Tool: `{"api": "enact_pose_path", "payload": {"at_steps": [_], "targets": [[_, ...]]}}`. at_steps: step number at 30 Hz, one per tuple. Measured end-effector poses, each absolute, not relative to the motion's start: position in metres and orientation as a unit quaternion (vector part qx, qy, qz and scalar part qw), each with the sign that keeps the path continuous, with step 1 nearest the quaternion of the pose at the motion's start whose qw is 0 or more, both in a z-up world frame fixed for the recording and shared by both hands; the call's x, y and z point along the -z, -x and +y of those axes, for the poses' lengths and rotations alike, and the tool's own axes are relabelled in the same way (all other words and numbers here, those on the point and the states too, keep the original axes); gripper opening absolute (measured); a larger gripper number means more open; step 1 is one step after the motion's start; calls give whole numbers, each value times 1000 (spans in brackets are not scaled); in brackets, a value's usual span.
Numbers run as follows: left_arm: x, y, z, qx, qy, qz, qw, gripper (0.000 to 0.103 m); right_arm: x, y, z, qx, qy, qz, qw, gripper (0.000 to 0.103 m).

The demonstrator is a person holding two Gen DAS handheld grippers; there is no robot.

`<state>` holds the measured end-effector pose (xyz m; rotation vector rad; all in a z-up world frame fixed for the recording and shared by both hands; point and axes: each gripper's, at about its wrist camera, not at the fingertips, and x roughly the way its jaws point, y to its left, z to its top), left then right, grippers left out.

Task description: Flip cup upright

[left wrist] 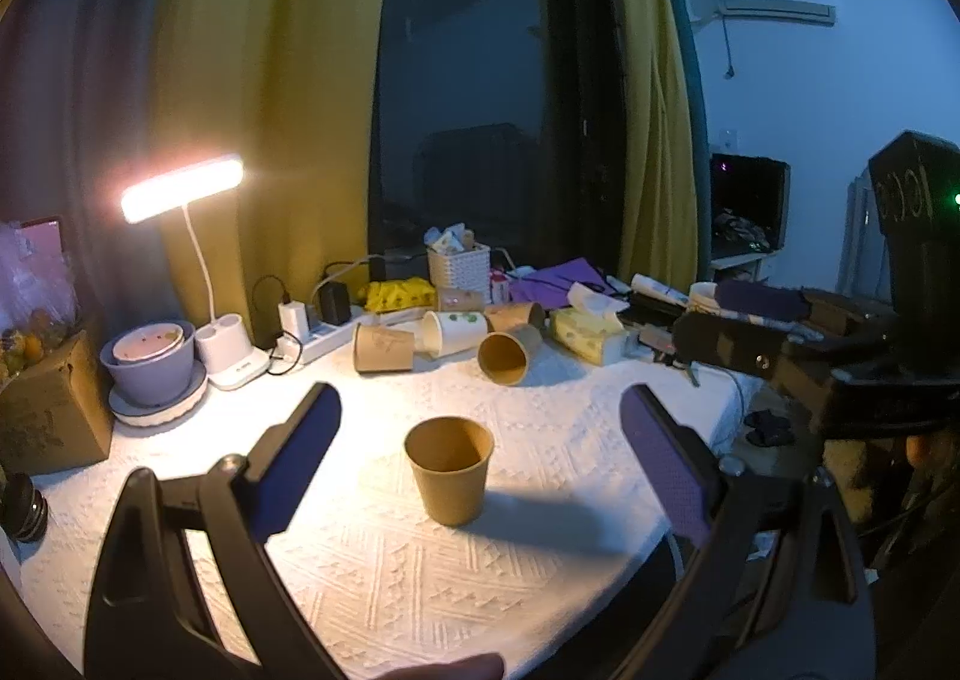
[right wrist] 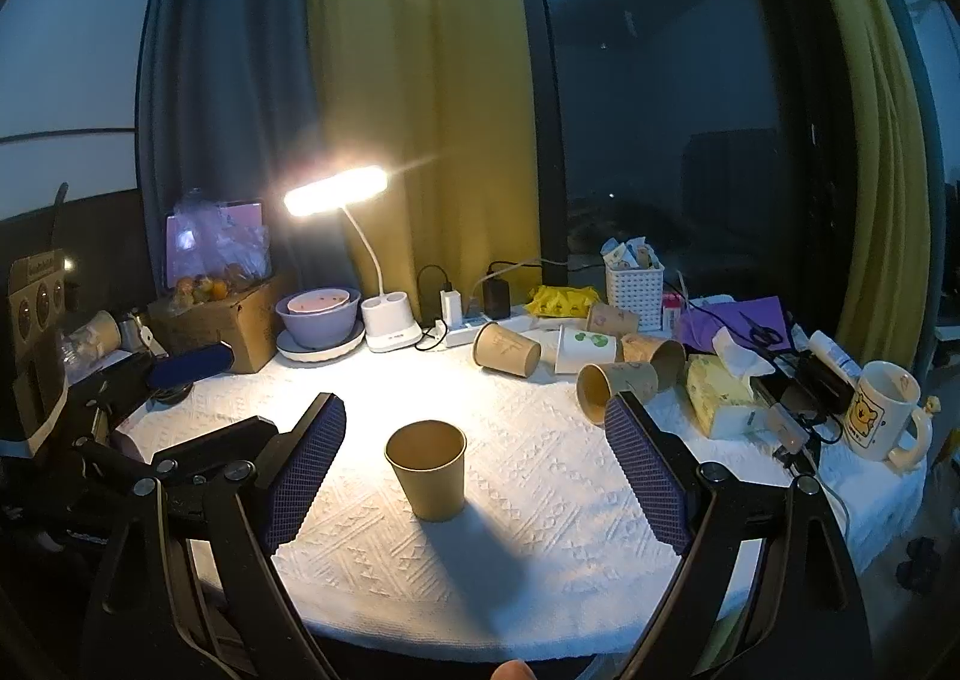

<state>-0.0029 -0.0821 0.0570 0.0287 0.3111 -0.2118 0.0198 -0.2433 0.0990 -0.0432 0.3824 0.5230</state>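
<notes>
Left wrist view, from the left edge: cardboard box, then lavender bowl on a white plate, then lit desk lamp on its white base. Behind these, power strip with chargers plugged in. Nearer the lens, left gripper spread wide, blue-padded fingers well apart and holding nothing. Between them and a little beyond, brown paper cup standing upright on the white textured tablecloth, mouth up, touching neither pad, shadow falling to its right. Farther back, a cluster of toppled cups lying on their sides, brown ones around a white one, near a white woven basket. Then tissue pack, purple sheet behind it, and at far right the right gripper seen side-on, its opening not readable from here.

Right wrist view, again from the left: left gripper low at the edge, one blue pad showing. Then box, bowl and lamp. Right gripper also spread wide, pads clear of everything, empty. Same upright cup between the fingers, slightly left of centre, open mouth up, well apart from the fallen cups at the back right. Beyond those, basket, tissue pack, scissors on the purple sheet, and a white bear-print mug upright near the table's right edge.
</notes>
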Motion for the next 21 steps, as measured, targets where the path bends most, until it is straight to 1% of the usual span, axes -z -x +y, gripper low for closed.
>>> {"api": "enact_pose_path", "payload": {"at_steps": [21], "targets": [[-55, 3, -82, 110, -6, 156, 982, 95, -95, -22, -241, -256, 21, 192, 947, 90]]}}
